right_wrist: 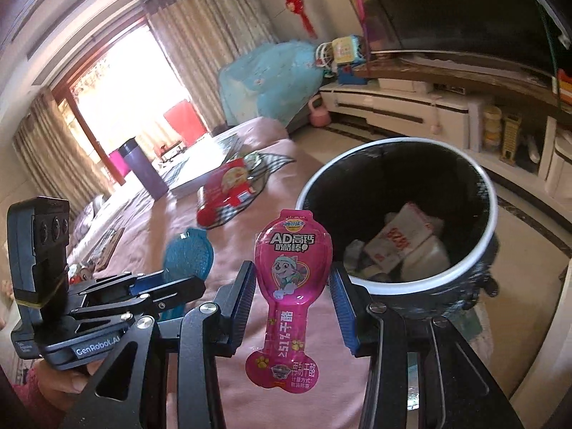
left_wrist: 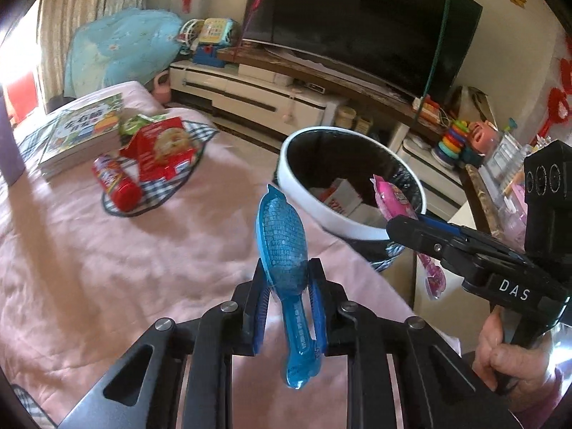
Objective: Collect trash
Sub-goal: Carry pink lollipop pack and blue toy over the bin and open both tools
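My left gripper [left_wrist: 286, 279] is shut on a blue spoon-shaped snack wrapper [left_wrist: 280, 239], held over the pink bedspread [left_wrist: 107, 268] near the bin. My right gripper [right_wrist: 291, 286] has its jaws apart, and a pink snack wrapper [right_wrist: 289, 286] hangs between them, touching only the left pad. It also shows in the left wrist view [left_wrist: 391, 196] at the bin's rim. The round white-rimmed trash bin [right_wrist: 393, 143] with a black liner holds white paper and boxes; it stands beside the bed, right of both grippers. A red snack box [left_wrist: 161, 146] and a red tube [left_wrist: 116, 182] lie on a checked cloth.
A stack of children's books [left_wrist: 82, 128] lies at the bed's far left. A purple flask [right_wrist: 143, 168] stands on the bed. A white TV stand [left_wrist: 250, 93] with a large TV [left_wrist: 357, 21] and toys runs along the far wall.
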Tool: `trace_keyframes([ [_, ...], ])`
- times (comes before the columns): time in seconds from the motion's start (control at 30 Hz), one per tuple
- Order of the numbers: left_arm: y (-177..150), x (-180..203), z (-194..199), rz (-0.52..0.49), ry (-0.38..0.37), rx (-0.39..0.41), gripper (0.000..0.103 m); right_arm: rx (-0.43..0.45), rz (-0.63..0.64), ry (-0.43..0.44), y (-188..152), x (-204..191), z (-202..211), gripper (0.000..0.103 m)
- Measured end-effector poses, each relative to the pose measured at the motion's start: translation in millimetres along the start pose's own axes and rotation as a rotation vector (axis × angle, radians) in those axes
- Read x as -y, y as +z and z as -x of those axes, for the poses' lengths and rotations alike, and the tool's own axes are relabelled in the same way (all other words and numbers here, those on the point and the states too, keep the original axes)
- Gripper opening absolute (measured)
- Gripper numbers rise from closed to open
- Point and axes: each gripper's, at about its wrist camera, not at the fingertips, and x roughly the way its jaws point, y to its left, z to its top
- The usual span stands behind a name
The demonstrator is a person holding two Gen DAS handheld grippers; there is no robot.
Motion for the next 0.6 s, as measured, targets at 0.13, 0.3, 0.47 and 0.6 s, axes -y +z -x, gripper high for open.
trace_keyframes([
  [0.13, 3, 10, -7, -0.025, -0.007, 0.001, 0.018, 0.015, -0.016, -0.011, 2, 11, 5, 0.043],
  [0.3, 4, 14, -11, -0.028, -0.015, -0.002, 0.017, 0.028, -0.039, -0.008, 3, 18, 6, 0.043],
  [0.47, 12, 18, -9, -0.034, -0.025, 0.01, 0.016, 0.036, -0.044, -0.008, 6, 23, 8, 0.043],
  [0.6, 19, 22, -13, -0.039, -0.039, 0.013, 0.016, 0.044, -0.049, -0.016, 9, 29, 10, 0.043],
])
